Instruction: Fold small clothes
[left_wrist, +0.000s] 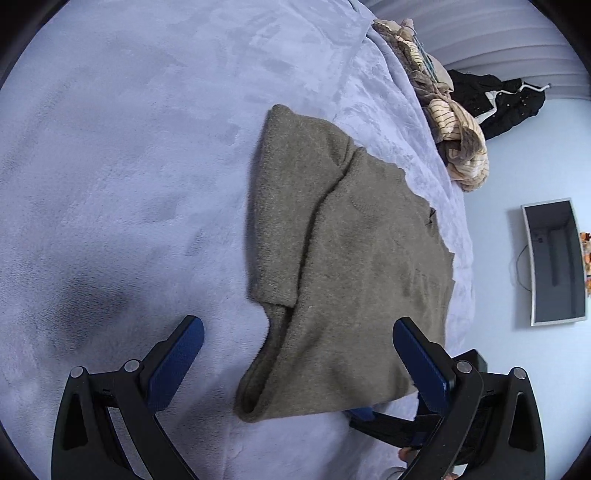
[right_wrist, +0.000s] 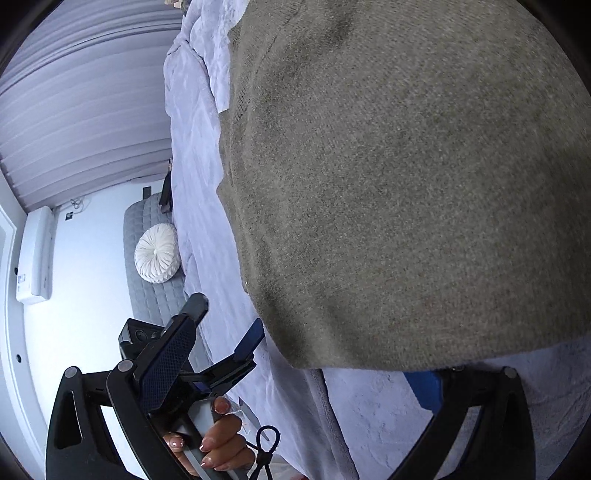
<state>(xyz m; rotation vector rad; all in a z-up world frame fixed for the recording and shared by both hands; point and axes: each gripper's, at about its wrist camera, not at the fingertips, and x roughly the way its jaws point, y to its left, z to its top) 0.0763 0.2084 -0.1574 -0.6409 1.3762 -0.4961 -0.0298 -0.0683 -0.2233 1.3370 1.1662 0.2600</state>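
Left wrist view first: the olive-grey knitted sweater (left_wrist: 351, 258) lies spread on the pale lilac plush blanket (left_wrist: 129, 166), one sleeve folded across the body. The left gripper (left_wrist: 299, 338) stands wide open just above the garment's near edge, blue pads clear of the cloth, nothing held. This view alone shows the heap of striped and beige clothes (left_wrist: 443, 110) at the bed's far edge, a black garment (left_wrist: 506, 99) on the floor beyond it, and an open grey box (left_wrist: 554, 262) against the wall.

Over to the right wrist view: the sweater (right_wrist: 406, 184) fills nearly the whole picture, very close. The right gripper (right_wrist: 306, 363) has its jaws spread wide, one blue pad free at the left, the other partly tucked under the sweater's hem, possibly touching it, hard to judge; no grip shows. Only here do we get the hand (right_wrist: 218, 439) around the left gripper's handle, a white round pleated cushion (right_wrist: 157, 254) on a grey quilted bench (right_wrist: 155, 280), pleated curtains (right_wrist: 81, 110), and a white wall unit (right_wrist: 35, 258).

No readable writing or brand in either view.
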